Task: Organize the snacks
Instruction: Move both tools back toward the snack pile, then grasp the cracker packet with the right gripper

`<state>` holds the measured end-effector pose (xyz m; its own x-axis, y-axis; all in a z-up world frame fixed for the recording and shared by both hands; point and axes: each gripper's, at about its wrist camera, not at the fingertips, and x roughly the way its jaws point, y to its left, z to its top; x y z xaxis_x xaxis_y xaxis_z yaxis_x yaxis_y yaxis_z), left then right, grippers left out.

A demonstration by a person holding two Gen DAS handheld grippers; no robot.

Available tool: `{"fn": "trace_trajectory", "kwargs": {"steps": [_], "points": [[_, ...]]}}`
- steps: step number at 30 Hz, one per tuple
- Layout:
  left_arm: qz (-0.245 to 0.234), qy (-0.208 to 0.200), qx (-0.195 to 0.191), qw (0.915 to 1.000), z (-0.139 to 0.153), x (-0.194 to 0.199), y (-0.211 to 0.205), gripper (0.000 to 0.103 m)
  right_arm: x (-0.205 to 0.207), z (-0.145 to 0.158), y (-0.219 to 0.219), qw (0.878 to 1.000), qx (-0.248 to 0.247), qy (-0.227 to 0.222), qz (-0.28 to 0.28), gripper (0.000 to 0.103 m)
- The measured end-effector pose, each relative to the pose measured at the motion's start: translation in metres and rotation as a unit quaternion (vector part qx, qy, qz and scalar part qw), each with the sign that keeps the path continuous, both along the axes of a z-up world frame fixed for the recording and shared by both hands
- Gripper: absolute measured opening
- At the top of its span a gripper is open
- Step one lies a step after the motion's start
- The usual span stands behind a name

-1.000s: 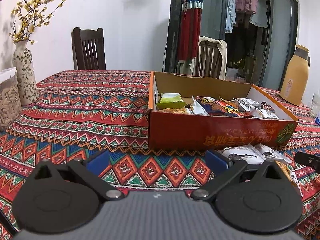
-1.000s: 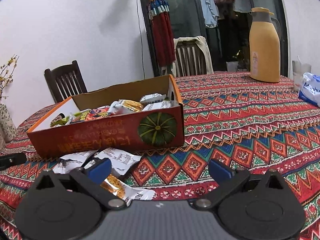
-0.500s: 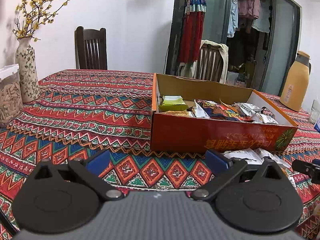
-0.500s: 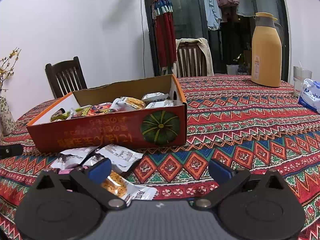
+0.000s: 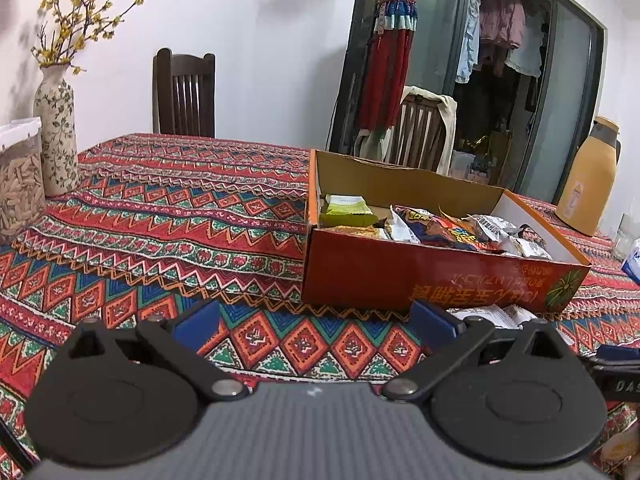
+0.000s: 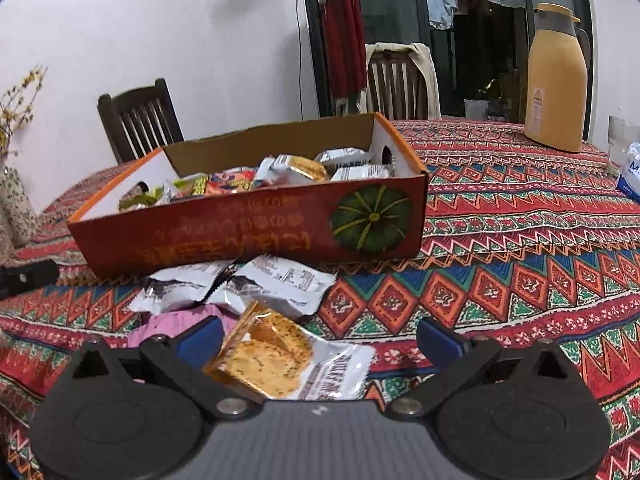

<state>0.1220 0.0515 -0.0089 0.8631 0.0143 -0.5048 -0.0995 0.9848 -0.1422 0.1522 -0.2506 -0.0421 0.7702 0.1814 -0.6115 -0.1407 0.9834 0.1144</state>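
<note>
An open orange cardboard box [image 5: 436, 276] [image 6: 248, 236] holds several snack packets [image 5: 440, 228] [image 6: 288, 170]. Loose packets lie on the tablecloth in front of it: white ones [image 6: 276, 280] [image 5: 492, 316], a pink one [image 6: 176, 322] and an orange cracker packet [image 6: 268, 354]. My right gripper [image 6: 316, 334] is open and empty, low over the table, with the cracker packet between its fingers. My left gripper [image 5: 316, 318] is open and empty, above bare cloth left of the box front.
A flowered vase [image 5: 56, 136] and a clear jar of seeds [image 5: 18, 184] stand at the table's left. A yellow thermos [image 6: 556, 80], a glass [image 6: 620, 140] and a blue-white pack [image 6: 632, 178] stand at the right. Two chairs [image 5: 184, 92] [image 6: 396, 80] stand behind the table.
Both grippers have drawn back and risen a little, so the box looks farther. The cracker packet now shows more fully between the right fingers. Both stay open.
</note>
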Motion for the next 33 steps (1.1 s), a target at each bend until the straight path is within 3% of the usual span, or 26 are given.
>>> {"fn": "trace_trajectory", "kwargs": {"steps": [11,24,26,28,33], "points": [[-0.006,-0.005,-0.011,0.9999,0.002,-0.005,0.003,0.103,-0.004,-0.006,-0.005,0.997,-0.077,0.027,-0.019,0.103],[0.000,-0.008,-0.015,0.9999,0.003,-0.007,0.005,0.103,0.001,-0.011,-0.008,0.997,-0.061,0.037,-0.011,0.103],[0.002,-0.007,-0.015,0.9999,0.002,-0.006,0.005,0.103,-0.001,-0.010,-0.007,0.998,-0.059,0.032,-0.004,0.097],[0.003,-0.004,-0.014,0.9999,0.001,-0.006,0.005,0.103,-0.006,-0.008,-0.005,0.998,-0.058,0.022,0.009,0.079],[0.005,0.000,-0.011,0.9999,0.000,-0.004,0.004,0.103,-0.014,-0.006,0.000,0.997,-0.060,0.006,0.039,0.060]]}}
